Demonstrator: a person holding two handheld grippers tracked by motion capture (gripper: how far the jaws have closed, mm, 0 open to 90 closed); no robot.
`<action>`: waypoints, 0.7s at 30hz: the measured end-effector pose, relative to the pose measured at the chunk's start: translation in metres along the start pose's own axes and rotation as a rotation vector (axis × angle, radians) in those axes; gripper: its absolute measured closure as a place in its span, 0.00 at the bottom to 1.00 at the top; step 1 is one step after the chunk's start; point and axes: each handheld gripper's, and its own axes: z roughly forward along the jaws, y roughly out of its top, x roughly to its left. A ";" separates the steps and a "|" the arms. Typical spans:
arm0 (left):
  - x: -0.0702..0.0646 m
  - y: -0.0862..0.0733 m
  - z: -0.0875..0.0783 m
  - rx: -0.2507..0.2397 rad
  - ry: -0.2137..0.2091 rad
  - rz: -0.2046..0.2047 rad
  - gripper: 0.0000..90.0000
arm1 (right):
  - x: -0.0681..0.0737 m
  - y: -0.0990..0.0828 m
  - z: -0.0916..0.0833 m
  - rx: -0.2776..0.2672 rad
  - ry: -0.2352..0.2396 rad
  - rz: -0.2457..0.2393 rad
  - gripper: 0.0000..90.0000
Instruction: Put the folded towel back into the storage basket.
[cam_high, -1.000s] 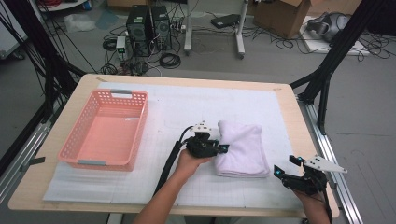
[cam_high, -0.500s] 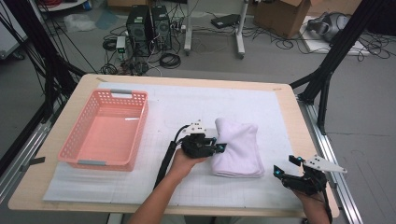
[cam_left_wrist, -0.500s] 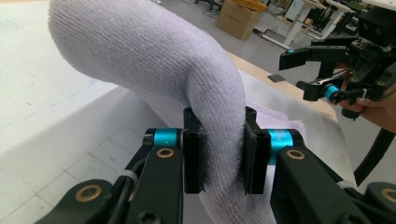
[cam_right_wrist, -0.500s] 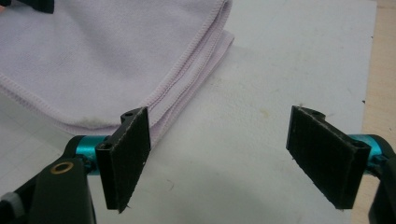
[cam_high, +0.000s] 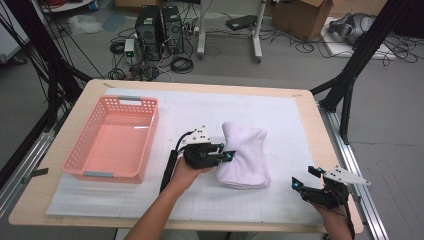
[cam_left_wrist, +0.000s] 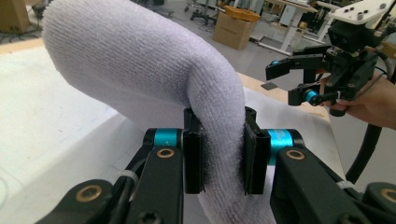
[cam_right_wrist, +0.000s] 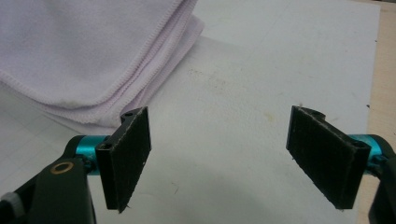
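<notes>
White terry towel (cam_high: 244, 156), folded thick at mid-table right of the pink basket (cam_high: 114, 138), is pinched at its left edge by the left gripper (cam_left_wrist: 219, 156). The fold is best kept gathered and raised clear before it is carried over. The right gripper (cam_right_wrist: 224, 158) is spread, idle beside it. No writing can be read.

With our left gripper (cam_high: 224, 152) clamped on the folded towel (cam_high: 245, 155), we have lifted its near-left edge and dragged it left toward the basket (cam_high: 116, 137).
</notes>
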 end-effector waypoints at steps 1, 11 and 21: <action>0.000 0.000 0.000 0.000 0.000 0.000 0.83 | 0.000 0.000 0.000 0.000 0.000 0.000 0.23; 0.001 0.005 -0.023 -0.030 0.005 0.036 0.83 | 0.001 0.000 0.001 0.006 0.000 0.000 0.23; 0.001 0.011 -0.044 -0.063 0.004 0.063 0.83 | 0.003 0.001 0.001 0.003 0.003 -0.003 0.23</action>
